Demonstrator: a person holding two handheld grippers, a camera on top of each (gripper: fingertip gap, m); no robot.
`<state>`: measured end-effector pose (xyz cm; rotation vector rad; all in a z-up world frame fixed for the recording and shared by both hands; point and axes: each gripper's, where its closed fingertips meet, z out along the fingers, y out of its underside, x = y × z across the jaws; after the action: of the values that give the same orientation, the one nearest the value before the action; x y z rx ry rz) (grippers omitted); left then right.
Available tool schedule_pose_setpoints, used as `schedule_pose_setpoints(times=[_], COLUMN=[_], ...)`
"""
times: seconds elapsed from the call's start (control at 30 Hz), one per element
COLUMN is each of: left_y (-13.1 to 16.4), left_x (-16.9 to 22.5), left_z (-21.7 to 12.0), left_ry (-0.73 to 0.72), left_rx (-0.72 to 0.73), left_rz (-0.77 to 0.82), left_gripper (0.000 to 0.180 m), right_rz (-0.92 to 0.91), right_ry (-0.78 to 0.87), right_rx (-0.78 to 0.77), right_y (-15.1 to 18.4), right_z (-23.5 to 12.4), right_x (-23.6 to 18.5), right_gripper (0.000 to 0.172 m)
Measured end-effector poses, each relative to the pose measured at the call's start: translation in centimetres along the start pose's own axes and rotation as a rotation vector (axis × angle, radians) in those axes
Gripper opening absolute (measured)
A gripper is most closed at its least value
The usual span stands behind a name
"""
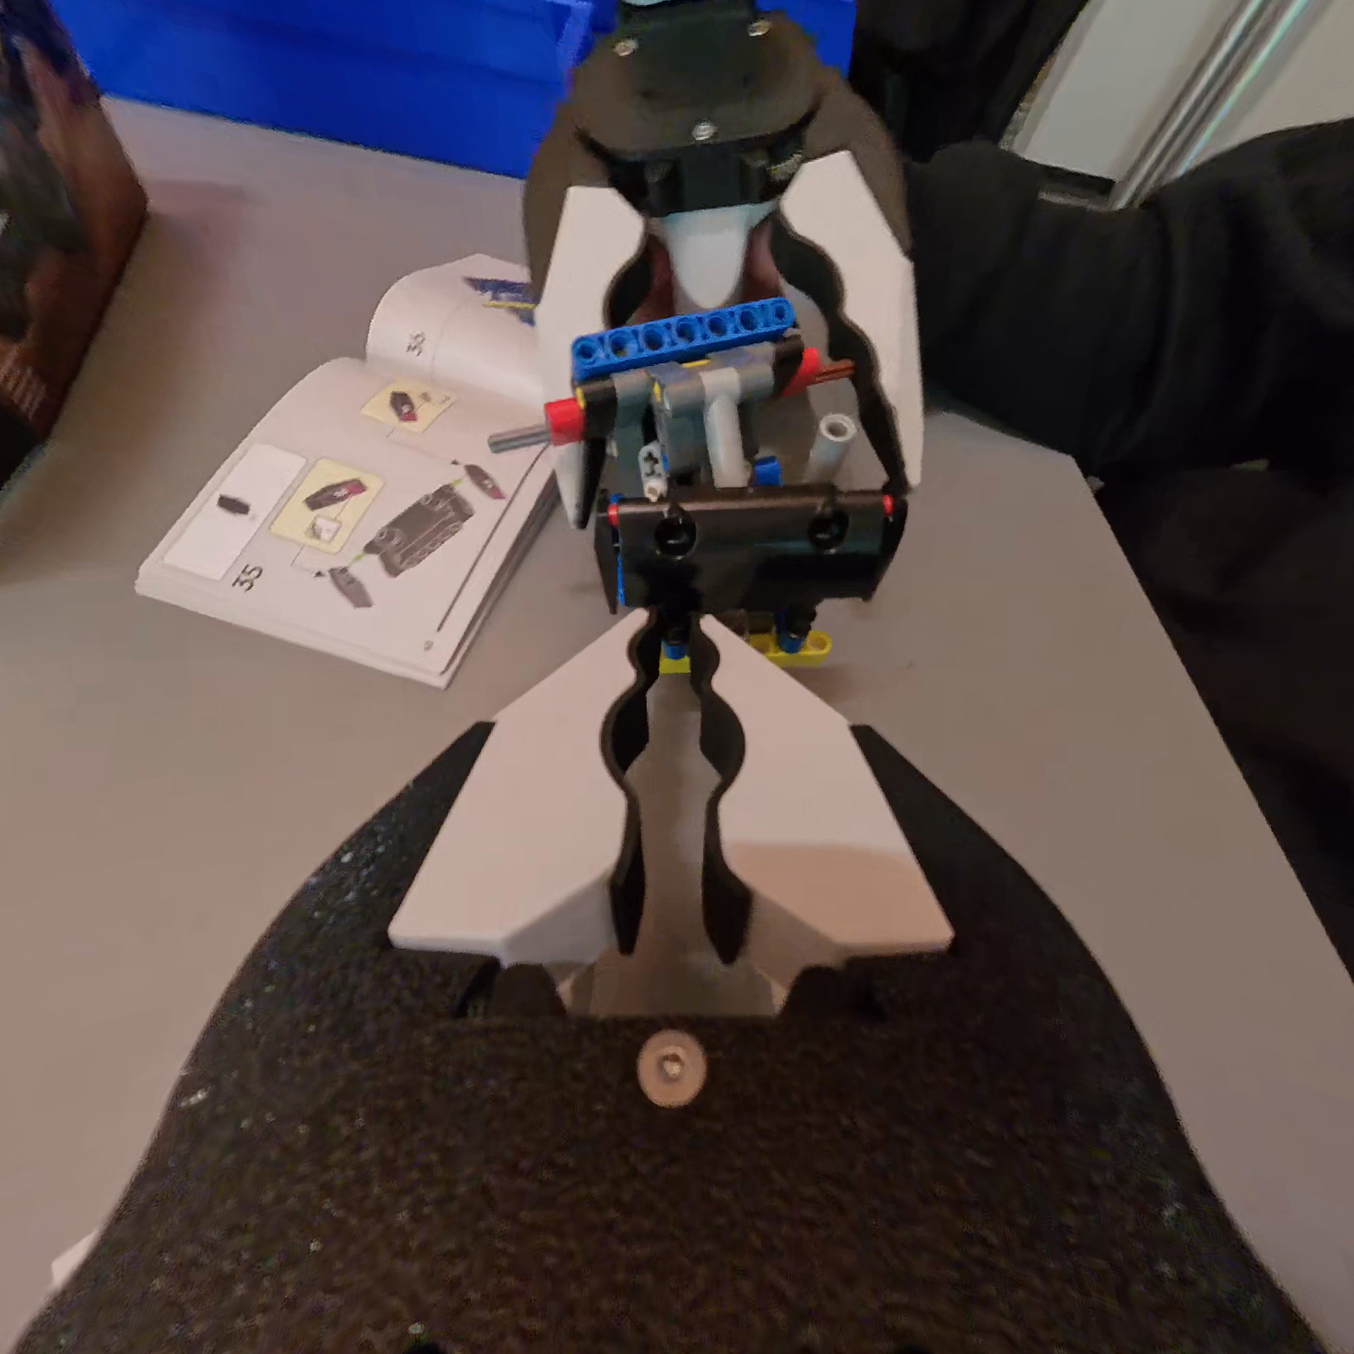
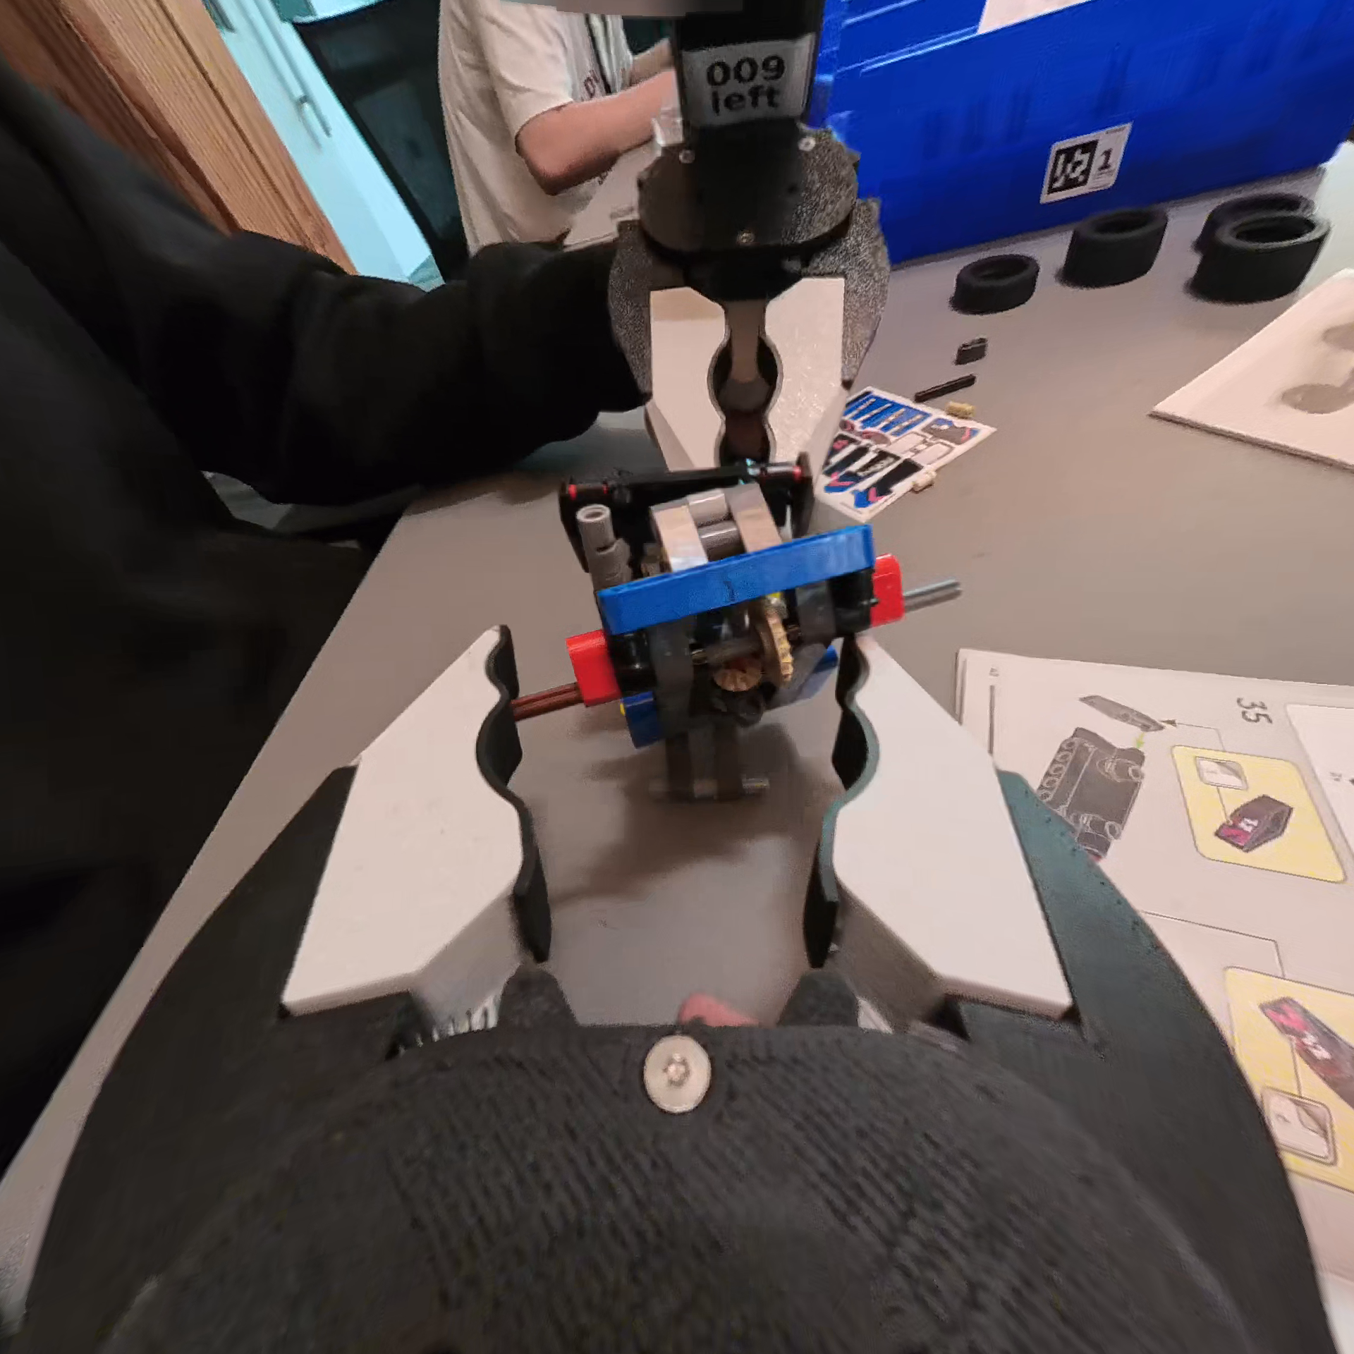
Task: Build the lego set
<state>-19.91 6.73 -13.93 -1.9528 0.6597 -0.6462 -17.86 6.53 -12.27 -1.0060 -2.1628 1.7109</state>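
Observation:
A small brick-built mechanism (image 1: 740,542) with a blue beam, red end bushes, grey parts and a black panel sits just over the grey table (image 1: 220,769). My left gripper (image 1: 674,634) is shut on a black part at the lower near edge of this mechanism. In the right wrist view the left gripper (image 2: 747,458) pinches the far black end of the mechanism (image 2: 733,586). My right gripper (image 2: 678,648) is wide open, one finger on each side of the mechanism, pads not pressing it. A brown axle pokes toward its left finger (image 2: 505,703). Tan gears show inside.
An open instruction booklet (image 1: 330,527) lies left of the mechanism and also shows in the right wrist view (image 2: 1172,791). Blue bins (image 2: 1099,110), black tyres (image 2: 1117,245), a sticker sheet (image 2: 901,447) and small loose parts lie behind. A black sleeve (image 1: 1136,308) reaches in. My two grippers' fingertips are within a few centimetres of each other.

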Motion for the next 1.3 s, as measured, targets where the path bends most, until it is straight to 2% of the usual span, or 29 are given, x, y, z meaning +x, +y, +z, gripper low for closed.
schedule_pose_setpoints(times=[0.2, 0.37, 0.43, 0.53, 0.6, 0.67, 0.77, 0.83, 1.03, 1.07, 1.1, 1.13, 1.3], left_y=[0.1, 0.4, 0.8, 1.6, 0.8, -0.1, -1.7, -2.3, -1.8, -1.9, -1.9, -1.9, -2.3], left_x=[-1.0, -0.6, -0.1, 0.2, 1.0, 1.7, 2.2, 2.8, 3.9, 3.6, 3.4, 3.3, 4.0], left_z=[0.0, -0.1, -0.5, -1.3, -1.7, -1.9, -2.3, -1.9, 0.9, 1.1, 1.1, 1.2, 2.1], left_ry=[-0.052, -0.077, -0.072, -0.107, -0.129, -0.19, -0.358, -0.375, -0.206, -0.223, -0.226, -0.222, -0.212], left_rx=[-0.016, -0.022, -0.039, -0.076, -0.04, -0.034, -0.083, -0.158, -0.382, -0.408, -0.434, -0.453, -0.387], left_rz=[0.033, 0.074, 0.06, 0.048, 0.062, 0.145, 0.485, 0.634, 0.839, 0.878, 0.901, 0.898, 0.874], left_gripper=[0.004, 0.01, 0.027, 0.044, 0.053, 0.051, 0.043, 0.051, 0.045, 0.04, 0.021, 0.02, 0.018], right_rz=[-0.064, 0.0, 0.025, 0.054, 0.074, 0.072, 0.065, 0.047, 0.112, 0.119, 0.124, 0.127, 0.093], right_ry=[0.107, 0.086, 0.061, 0.055, 0.071, 0.078, 0.07, 0.019, -0.066, -0.061, -0.062, -0.062, -0.02], right_rx=[0.004, 0.007, 0.018, 0.05, 0.06, 0.059, 0.053, 0.038, 0.043, 0.044, 0.051, 0.054, 0.074], right_y=[-0.1, 0.0, 0.0, -0.2, -0.3, -0.2, -0.1, 0.1, 0.1, 0.1, 0.1, 0.1, -0.1], right_z=[0.2, -0.3, -0.5, -1.2, -1.3, -1.3, -1.4, -1.5, -1.6, -1.7, -1.9, -2.1, -2.5], right_x=[0.7, 0.8, 0.6, 0.4, 0.7, 0.8, 0.6, -0.1, -0.7, -0.5, -0.5, -0.5, -0.3], right_gripper=[0.085, 0.084, 0.083, 0.075, 0.072, 0.072, 0.072, 0.071, 0.07, 0.07, 0.07, 0.069, 0.069])
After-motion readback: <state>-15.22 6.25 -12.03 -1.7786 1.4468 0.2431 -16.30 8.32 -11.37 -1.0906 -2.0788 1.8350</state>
